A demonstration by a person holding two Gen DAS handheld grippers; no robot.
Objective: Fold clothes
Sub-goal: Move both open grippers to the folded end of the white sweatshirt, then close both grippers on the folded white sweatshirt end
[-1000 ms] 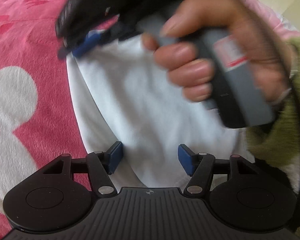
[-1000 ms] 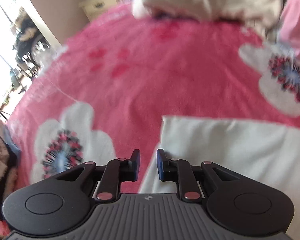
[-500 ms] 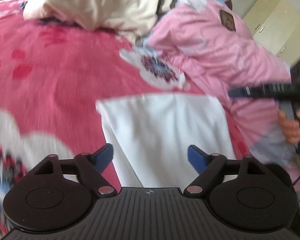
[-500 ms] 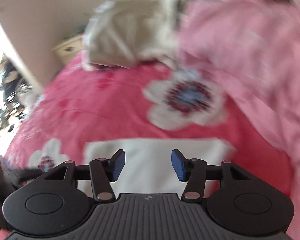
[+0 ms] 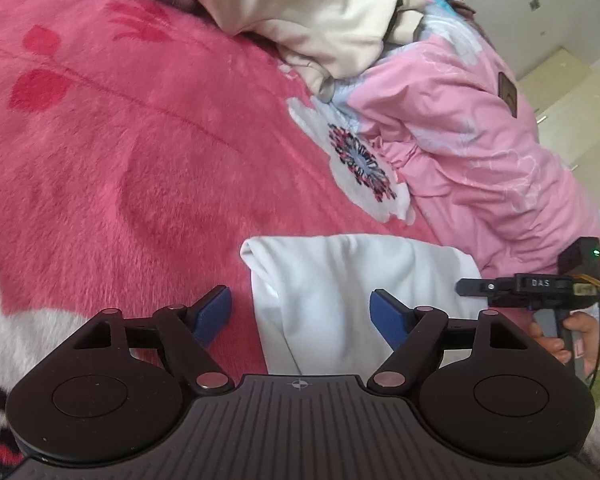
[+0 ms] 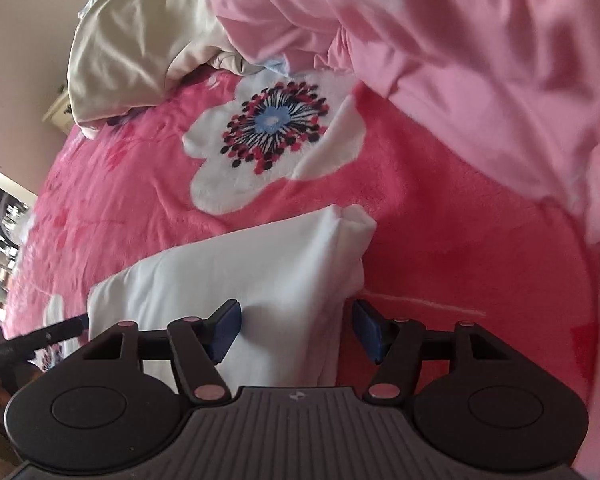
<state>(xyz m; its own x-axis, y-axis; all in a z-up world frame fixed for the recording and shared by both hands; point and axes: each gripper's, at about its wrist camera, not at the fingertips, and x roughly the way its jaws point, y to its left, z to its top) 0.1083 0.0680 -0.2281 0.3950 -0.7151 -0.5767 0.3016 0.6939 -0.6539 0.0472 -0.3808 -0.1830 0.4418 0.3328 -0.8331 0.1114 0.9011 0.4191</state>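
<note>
A white garment [image 5: 340,292], folded into a compact rectangle, lies on the pink flowered blanket [image 5: 120,152]. My left gripper [image 5: 302,314] is open and empty, its blue pads straddling the garment's left edge from just above. In the right wrist view the same garment [image 6: 236,276] lies under my right gripper [image 6: 296,330], which is open and empty over the garment's right edge. The right gripper also shows in the left wrist view [image 5: 532,284], at the garment's right side.
A cream garment [image 5: 300,12] is heaped at the far side of the blanket. A pink jacket [image 5: 480,140] lies bunched along the right, close to the white garment. A wall and pale cabinets [image 5: 572,76] stand beyond the bed.
Both grippers have pulled back from the white garment and apart from each other. The right gripper's jaws have gone from nearly shut to open. The garment lies folded smaller.
</note>
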